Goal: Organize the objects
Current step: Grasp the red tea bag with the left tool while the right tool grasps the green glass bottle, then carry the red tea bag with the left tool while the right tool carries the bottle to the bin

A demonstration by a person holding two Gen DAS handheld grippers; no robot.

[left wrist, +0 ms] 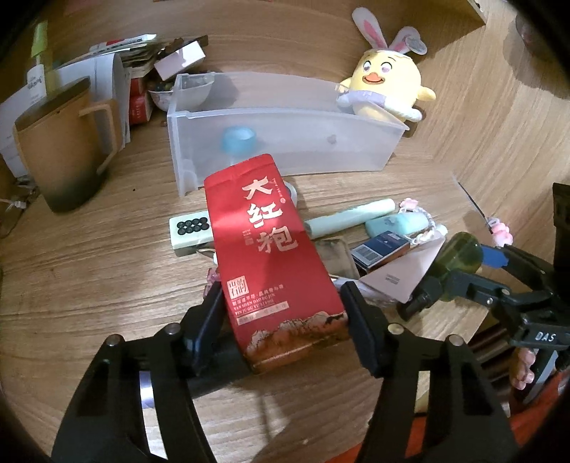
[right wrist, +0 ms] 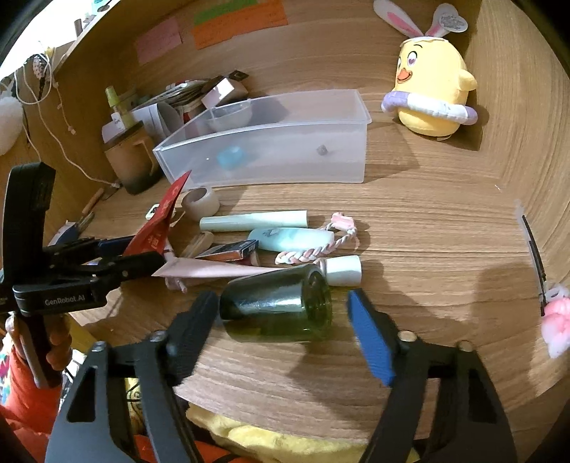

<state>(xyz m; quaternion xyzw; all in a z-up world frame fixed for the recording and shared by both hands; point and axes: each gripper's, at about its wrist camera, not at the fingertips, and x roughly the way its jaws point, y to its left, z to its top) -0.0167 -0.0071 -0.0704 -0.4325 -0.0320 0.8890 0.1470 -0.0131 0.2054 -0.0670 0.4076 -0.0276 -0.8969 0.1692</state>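
- Red tea packet (left wrist: 270,256): covers the middle of the white tile (left wrist: 188,231) and part of the tape roll (left wrist: 293,190), centre frame.
- Small dark object in the clear bin (right wrist: 322,149): too small to identify.
- Sticky notes (right wrist: 228,25), upper left: writing blurred, unreadable.
- Pink fluffy item (right wrist: 555,320): cut off at right edge.
- Pink tube (right wrist: 213,272): left end hidden behind the left gripper (right wrist: 135,263).

Your right hand-held gripper (right wrist: 283,327) has its fingers on both sides of a green glass bottle (right wrist: 278,306) lying on the table (right wrist: 427,228); the right pad stands apart. A clear plastic box (right wrist: 270,142) sits toward the far edge, a yellow plush chick (right wrist: 431,89) near the far right corner.
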